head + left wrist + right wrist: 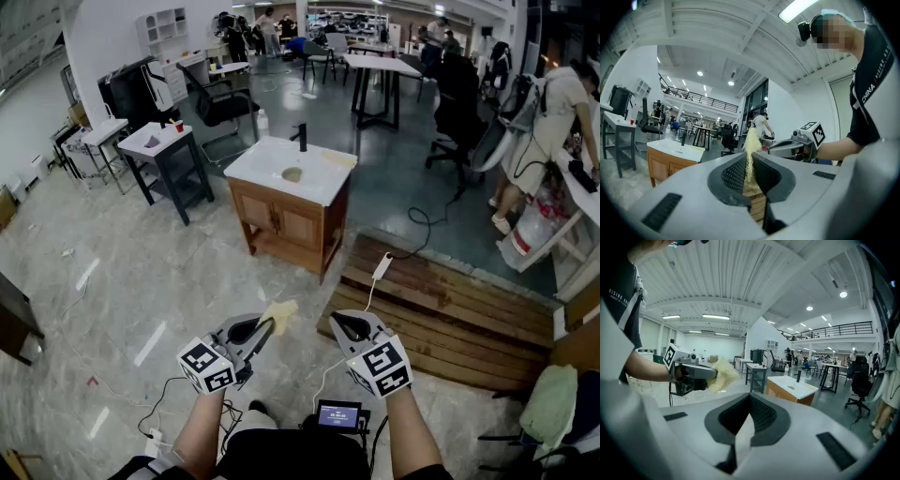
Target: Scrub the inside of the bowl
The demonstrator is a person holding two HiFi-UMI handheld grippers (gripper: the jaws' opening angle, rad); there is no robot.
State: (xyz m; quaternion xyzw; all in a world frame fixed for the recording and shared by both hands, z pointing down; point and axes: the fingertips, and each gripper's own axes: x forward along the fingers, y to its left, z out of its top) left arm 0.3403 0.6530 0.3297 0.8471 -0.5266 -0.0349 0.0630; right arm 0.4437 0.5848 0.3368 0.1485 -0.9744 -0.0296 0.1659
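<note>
Left tongs [267,328] clamped on yellow sponge [280,313]: looks soft, light, squashy; hold mid-body. Right tongs [337,324] closed, empty. No bowl in view.

The left forearm [201,433] and right forearm [413,439] reached forward from the bottom of the head view, bare and side by side. The left gripper [265,327] pointed ahead and a little to the right, its jaws closed on a yellow sponge [280,313] that stuck out past the tips. The right gripper [339,324] pointed ahead and a little to the left, jaws together with nothing between them. The grippers were near each other but apart.
</note>
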